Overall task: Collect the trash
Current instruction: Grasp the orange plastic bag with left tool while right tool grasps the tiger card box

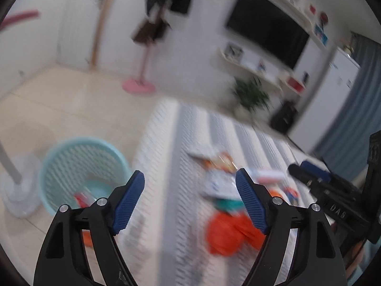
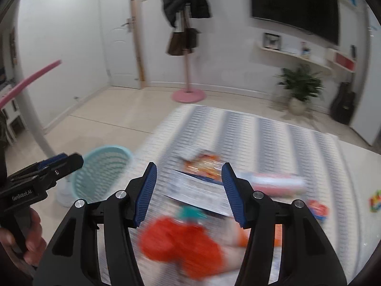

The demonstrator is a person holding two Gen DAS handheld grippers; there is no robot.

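Blurred trash lies on a striped rug (image 2: 273, 138): an orange crumpled bag (image 2: 185, 245), a white printed sheet (image 2: 197, 193), an orange snack wrapper (image 2: 204, 164) and a pink-white packet (image 2: 278, 181). A pale blue mesh basket (image 1: 81, 166) stands on the floor left of the rug, with a red-white scrap (image 1: 83, 195) inside. My left gripper (image 1: 190, 178) is open and empty, above the rug edge between the basket and the orange bag (image 1: 233, 233). My right gripper (image 2: 189, 169) is open above the white sheet, holding nothing. Each gripper shows at the edge of the other's view.
A white stand base (image 1: 21, 197) with a pole sits beside the basket. A coat stand with a pink base (image 2: 189, 95), a potted plant (image 2: 300, 88), a guitar (image 2: 343, 107) and wall shelves line the far wall. A small colourful toy (image 2: 375, 202) lies right of the rug.
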